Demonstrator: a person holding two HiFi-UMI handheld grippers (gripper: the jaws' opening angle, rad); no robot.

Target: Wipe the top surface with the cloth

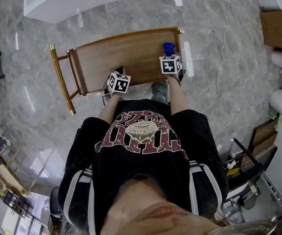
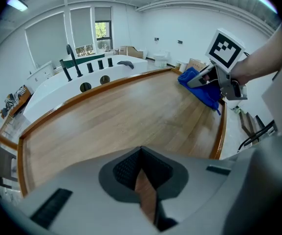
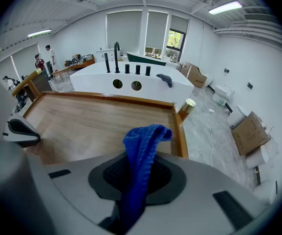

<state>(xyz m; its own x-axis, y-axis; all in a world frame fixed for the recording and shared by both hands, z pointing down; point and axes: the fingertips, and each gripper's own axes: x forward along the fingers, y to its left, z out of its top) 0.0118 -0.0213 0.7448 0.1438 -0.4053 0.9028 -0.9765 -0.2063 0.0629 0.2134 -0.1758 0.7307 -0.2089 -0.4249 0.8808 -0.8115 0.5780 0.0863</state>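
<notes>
Wooden table top [image 1: 126, 58] with a raised rim on a brass-coloured frame; everything below is placed against it. The person stands at its near long edge in a dark printed T-shirt, a gripper in each hand. Right gripper [image 3: 141, 165] is over the top's right end, just inside the right rim. Its jaws are pinched on the blue cloth [image 3: 143, 151], and a knitted fold of it pokes up and forward past the tips. From the left gripper view the cloth [image 2: 202, 89] hangs bunched under the right gripper [image 2: 214, 77], low over the wood beside that rim. I cannot tell whether it touches the surface. From the head view the cloth [image 1: 168, 48] shows as a small blue lump ahead of the marker cube. Left gripper [image 2: 143, 180] is at the near edge, toward the top's left half, well apart from the cloth. Its jaws are drawn together with nothing held, and only a thin sliver of the wood grain shows between the pads. The open wood between the two grippers carries nothing. A brass-capped post [image 3: 189, 103] marks the top's far right corner. Beyond the far rim is a white counter [image 3: 131, 80] with black taps. Grey marble floor [image 1: 219, 82] lies to the right of the top, with a cardboard box [image 3: 250, 131] further out that way.
</notes>
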